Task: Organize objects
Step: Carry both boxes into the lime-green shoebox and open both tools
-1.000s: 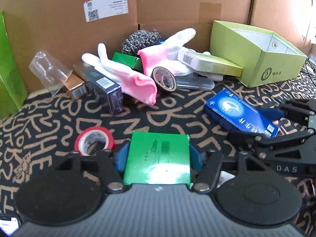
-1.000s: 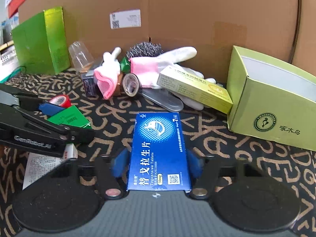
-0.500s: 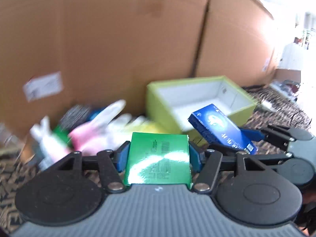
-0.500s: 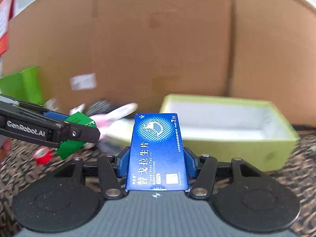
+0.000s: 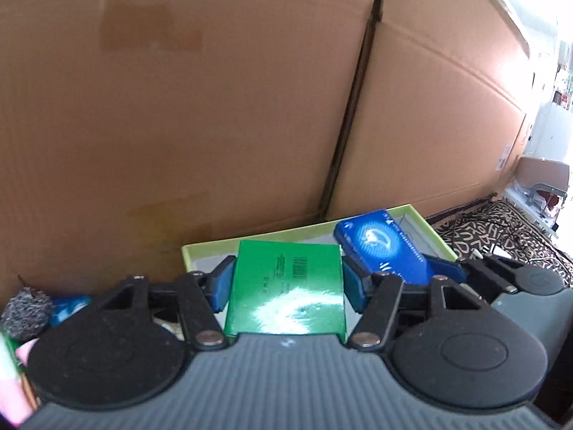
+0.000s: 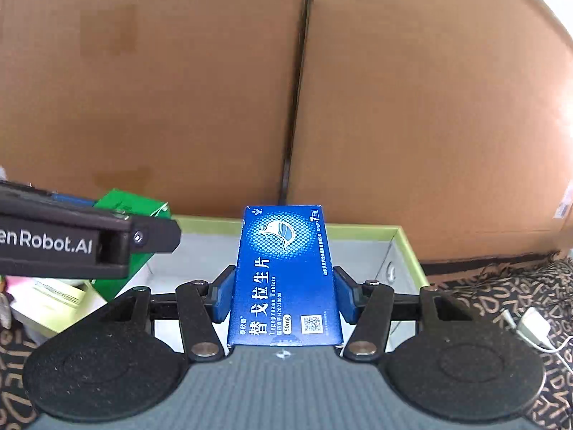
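My left gripper [image 5: 288, 281] is shut on a shiny green box [image 5: 286, 286], its blue pads pressing both sides. Beyond it lies the open lime-green box [image 5: 211, 247] with a pale inside. My right gripper [image 6: 283, 295] is shut on a blue tablet box [image 6: 284, 276] with white print, held over the same lime-green box [image 6: 404, 247]. In the left wrist view the blue tablet box [image 5: 383, 247] hangs to the right over the box. In the right wrist view the green box [image 6: 139, 208] shows at the left behind the black side of the left gripper.
Tall cardboard walls [image 5: 215, 107] stand right behind the lime-green box. A steel scourer [image 5: 25, 313] and pink glove lie at the far left. A yellow-green carton [image 6: 53, 294] lies left of the box. White cables [image 6: 530, 326] lie on the patterned cloth at the right.
Both grippers have risen from the patterned cloth and swung right to the lime-green box, each still holding its box. The clutter of gloves and tape has slid out of view to the left.
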`<state>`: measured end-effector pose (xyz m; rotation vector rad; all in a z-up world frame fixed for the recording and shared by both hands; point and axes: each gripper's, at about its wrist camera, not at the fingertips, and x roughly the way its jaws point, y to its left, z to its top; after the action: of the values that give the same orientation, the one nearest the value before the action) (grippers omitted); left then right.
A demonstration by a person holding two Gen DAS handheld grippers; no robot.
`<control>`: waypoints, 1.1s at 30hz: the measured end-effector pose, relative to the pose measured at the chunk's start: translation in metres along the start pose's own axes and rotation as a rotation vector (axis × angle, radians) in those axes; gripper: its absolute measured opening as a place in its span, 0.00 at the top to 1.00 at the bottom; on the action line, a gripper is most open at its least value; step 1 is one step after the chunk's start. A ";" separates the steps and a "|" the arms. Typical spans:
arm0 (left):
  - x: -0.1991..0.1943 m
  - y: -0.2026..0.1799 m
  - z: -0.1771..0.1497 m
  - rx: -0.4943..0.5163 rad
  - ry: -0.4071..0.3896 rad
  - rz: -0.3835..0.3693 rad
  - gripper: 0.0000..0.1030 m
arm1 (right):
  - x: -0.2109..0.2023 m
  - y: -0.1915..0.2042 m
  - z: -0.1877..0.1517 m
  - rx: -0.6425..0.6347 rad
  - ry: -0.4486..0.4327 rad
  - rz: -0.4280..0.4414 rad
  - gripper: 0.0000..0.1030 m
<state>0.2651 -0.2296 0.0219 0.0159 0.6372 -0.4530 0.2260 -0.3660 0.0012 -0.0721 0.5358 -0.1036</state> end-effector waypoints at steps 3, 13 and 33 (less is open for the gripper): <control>0.022 0.001 -0.003 0.018 0.021 0.021 0.41 | 0.027 0.003 -0.006 -0.033 0.060 0.013 0.42; 0.046 0.015 -0.017 -0.033 -0.020 0.026 0.00 | 0.062 0.012 -0.017 -0.072 0.145 0.044 0.27; -0.064 0.008 -0.032 -0.003 -0.095 0.086 0.00 | -0.051 0.003 -0.025 0.014 -0.023 0.046 0.17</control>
<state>0.2047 -0.1916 0.0323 0.0187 0.5415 -0.3675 0.1700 -0.3580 0.0049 -0.0471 0.5134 -0.0615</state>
